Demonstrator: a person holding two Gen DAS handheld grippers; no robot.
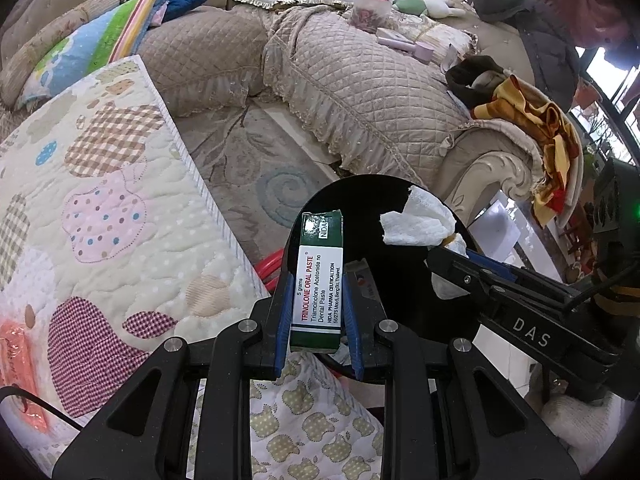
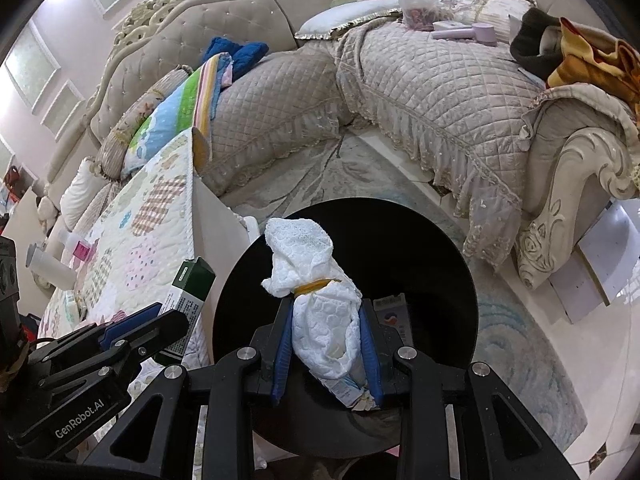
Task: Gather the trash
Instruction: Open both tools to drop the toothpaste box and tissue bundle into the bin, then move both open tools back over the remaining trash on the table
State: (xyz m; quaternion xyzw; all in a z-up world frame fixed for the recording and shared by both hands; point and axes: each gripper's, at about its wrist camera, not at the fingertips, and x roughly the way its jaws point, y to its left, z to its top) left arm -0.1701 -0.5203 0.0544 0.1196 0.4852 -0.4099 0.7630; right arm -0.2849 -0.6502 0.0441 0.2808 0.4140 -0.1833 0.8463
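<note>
Tongs both clamped: your left tongs (image 1: 320,300) pinch the stiff, light carton (image 1: 319,280), right tongs (image 2: 326,328) squeeze the soft tissue wad (image 2: 320,300) (compressible, grip mid-body), both over the black bin (image 2: 440,264).

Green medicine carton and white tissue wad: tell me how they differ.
The green medicine carton is a stiff, straight-edged box with printed text; the white tissue wad is soft, crumpled and unprinted. The carton sits in the left claw; the wad is in the right claw. A yellow band cinches the wad; the carton has none. Both are clamped above the black round bin.
</note>
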